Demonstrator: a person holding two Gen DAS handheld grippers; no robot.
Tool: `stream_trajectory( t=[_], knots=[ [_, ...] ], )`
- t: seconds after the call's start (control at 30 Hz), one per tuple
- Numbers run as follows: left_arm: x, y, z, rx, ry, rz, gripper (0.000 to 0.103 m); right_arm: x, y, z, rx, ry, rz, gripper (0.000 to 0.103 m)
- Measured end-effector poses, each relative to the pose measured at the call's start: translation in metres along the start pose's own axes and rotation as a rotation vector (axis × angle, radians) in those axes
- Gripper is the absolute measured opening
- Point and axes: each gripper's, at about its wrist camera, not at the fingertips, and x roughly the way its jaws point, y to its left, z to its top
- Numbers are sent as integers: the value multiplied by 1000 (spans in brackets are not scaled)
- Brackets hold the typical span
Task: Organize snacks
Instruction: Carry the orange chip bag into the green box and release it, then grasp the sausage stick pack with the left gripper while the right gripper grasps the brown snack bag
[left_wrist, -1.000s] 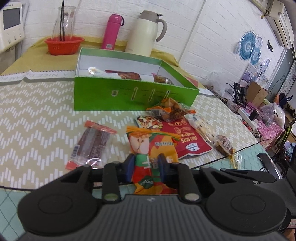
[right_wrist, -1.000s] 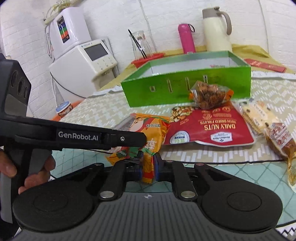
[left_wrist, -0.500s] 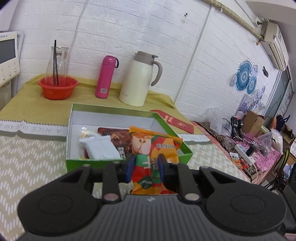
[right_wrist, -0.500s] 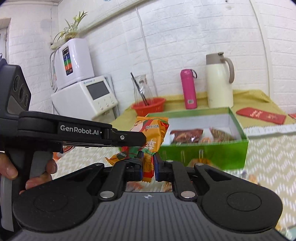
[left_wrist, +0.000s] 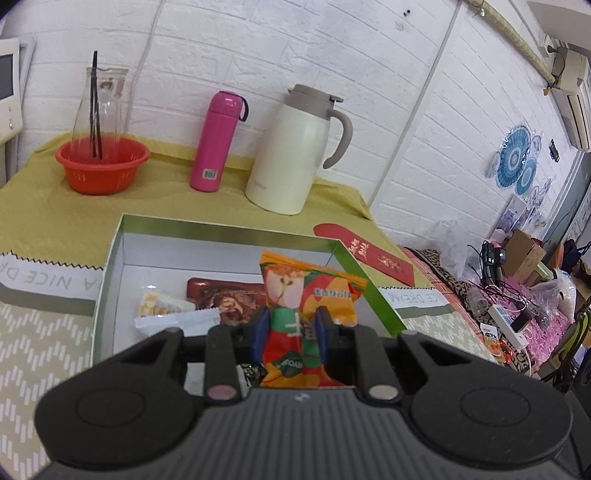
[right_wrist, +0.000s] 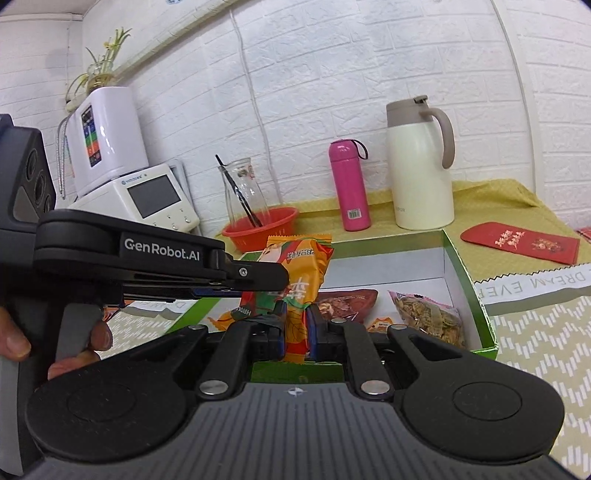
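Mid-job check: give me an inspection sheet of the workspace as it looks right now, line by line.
Surface: table with a yellow cloth at the back and a zigzag-patterned cloth in front.
Job's things: orange-and-green snack packet held over the open green cardboard box; dark red packet, white packet and clear bag of golden snacks lie inside.
Clutter: pink bottle, cream thermos jug, orange basket with a glass carafe, red envelope.
Grippers: left tool and right tool both clamp the packet.
Cables: tangle on the side table at right.
Surroundings: white brick wall, white appliances.
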Motion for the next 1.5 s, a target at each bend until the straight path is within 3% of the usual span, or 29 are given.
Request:
stream_trajectory(
  t=[0.1, 0.17, 0.2, 0.23, 0.27, 0.3, 0.33, 0.37, 0.7, 0.97, 1.13, 1.3, 1.5],
  knots=[
    [11, 4, -1, -6, 16, 3, 17, 7, -4, -3, -6, 8, -7, 23],
    [16, 5, -2, -3, 21, -2, 18, 10, -6, -5, -20, -3, -14, 34],
    [16, 5, -3, -2, 14, -2, 27, 11, -6, -6, -30, -11, -20, 43],
    [14, 6, -4, -2, -5, 8, 45, 11, -6, -7, -42, -13, -26, 66],
    [11, 5, -6, -5, -35, 27, 79, 10, -6, -9, -52, -13, -34, 82],
    [6, 5, -7, -9, -71, 44, 90, 9, -6, -10, -61, -23, -44, 103],
    [2, 3, -8, -5, -99, 70, 97, 6, -5, -11, -70, -40, -54, 103],
    [-2, 1, -9, 5, -113, 82, 98, 4, -4, -12, -84, -51, -62, 103],
    [-31, -10, -12, 51, -120, 130, 98, -17, 9, -13, -85, -53, -100, 103],
    [-72, -28, -27, 43, -116, 170, 98, -70, 30, -7, -129, -95, -105, 103],
    [-92, -51, -52, 70, -75, 176, 98, -110, 40, -21, -253, -93, -130, 103],
    [-106, -64, -89, 46, -38, 120, 98, -141, 39, -47, -373, -51, -167, 103],
    [-102, -80, -134, 82, 48, 82, 98, -163, 12, -74, -258, 9, -215, 103]
  ],
)
